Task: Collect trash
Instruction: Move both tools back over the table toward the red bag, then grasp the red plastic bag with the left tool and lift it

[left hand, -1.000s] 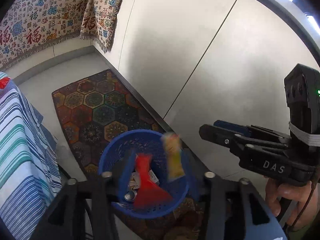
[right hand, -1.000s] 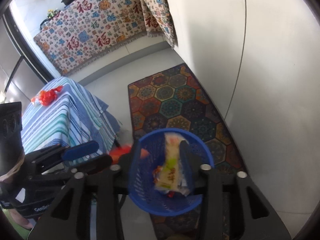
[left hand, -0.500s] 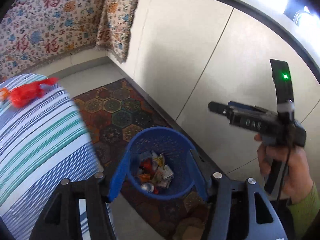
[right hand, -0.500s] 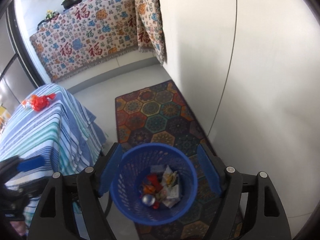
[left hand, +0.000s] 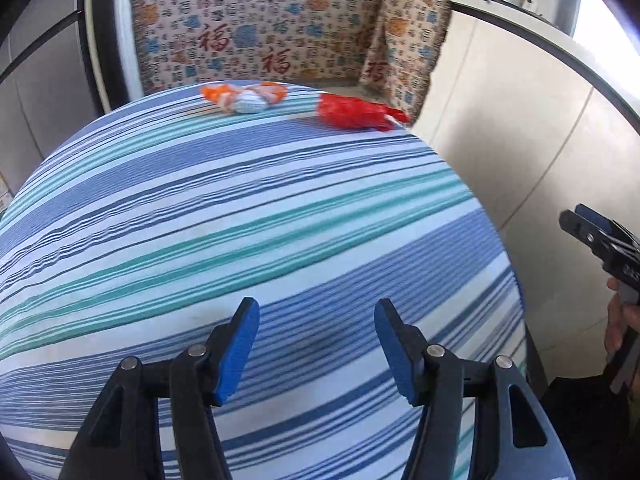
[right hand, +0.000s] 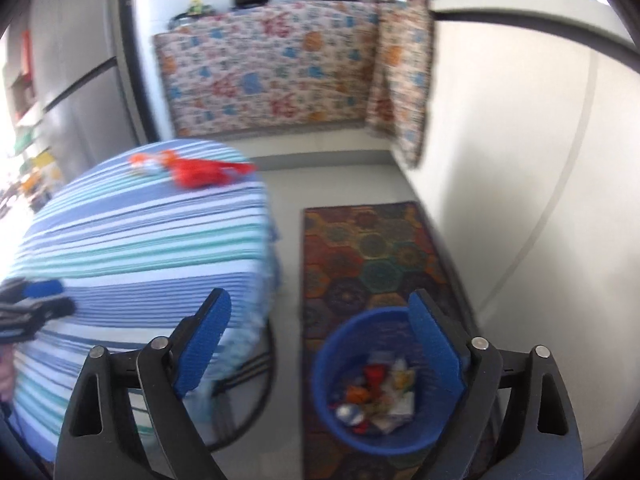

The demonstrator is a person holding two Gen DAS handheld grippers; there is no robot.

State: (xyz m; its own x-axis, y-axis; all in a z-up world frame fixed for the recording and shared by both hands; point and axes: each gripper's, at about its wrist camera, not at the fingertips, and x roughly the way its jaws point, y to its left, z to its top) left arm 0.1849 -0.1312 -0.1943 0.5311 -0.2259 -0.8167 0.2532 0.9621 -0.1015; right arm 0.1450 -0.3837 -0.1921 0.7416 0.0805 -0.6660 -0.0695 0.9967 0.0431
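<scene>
In the left wrist view, the left tongs stand apart and empty over the striped counter; the red wrapper and orange-white wrapper at upper centre look light and crinkly, best pinched mid-body. In the right wrist view, the right tongs, having just opened, hold nothing above the blue basket; blur hides details.

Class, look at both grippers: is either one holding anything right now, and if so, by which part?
Nothing is held. The left gripper is open over the striped tablecloth. The right gripper has just been opening, with nothing between its fingers.
</scene>
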